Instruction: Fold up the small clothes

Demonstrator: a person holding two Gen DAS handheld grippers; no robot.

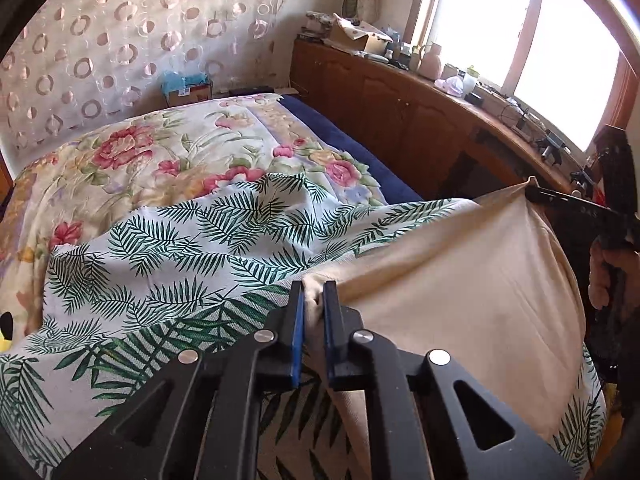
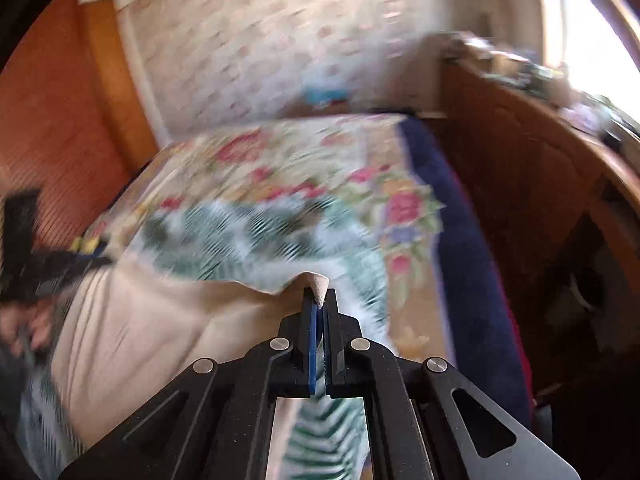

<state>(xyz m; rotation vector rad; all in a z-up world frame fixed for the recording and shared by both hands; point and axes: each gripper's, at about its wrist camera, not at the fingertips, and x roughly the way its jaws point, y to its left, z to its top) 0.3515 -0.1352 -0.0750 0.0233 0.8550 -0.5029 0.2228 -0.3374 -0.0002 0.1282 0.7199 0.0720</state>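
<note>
A cream garment [image 1: 460, 280] hangs stretched between my two grippers above the leaf-print cloth [image 1: 180, 248] on the bed. My left gripper [image 1: 313, 286] is shut on one corner of it. In the left wrist view my right gripper [image 1: 534, 192] pinches the far corner at the right. In the right wrist view, which is blurred, my right gripper [image 2: 319, 298] is shut on a corner of the cream garment [image 2: 160, 328], and my left gripper [image 2: 100, 262] holds the other corner at the far left.
The bed has a floral cover [image 1: 160, 148] and a dark blue edge [image 1: 352, 144]. A wooden cabinet [image 1: 400, 108] with clutter on top runs along the right under the window. A yellow toy [image 1: 6, 332] lies at the left edge.
</note>
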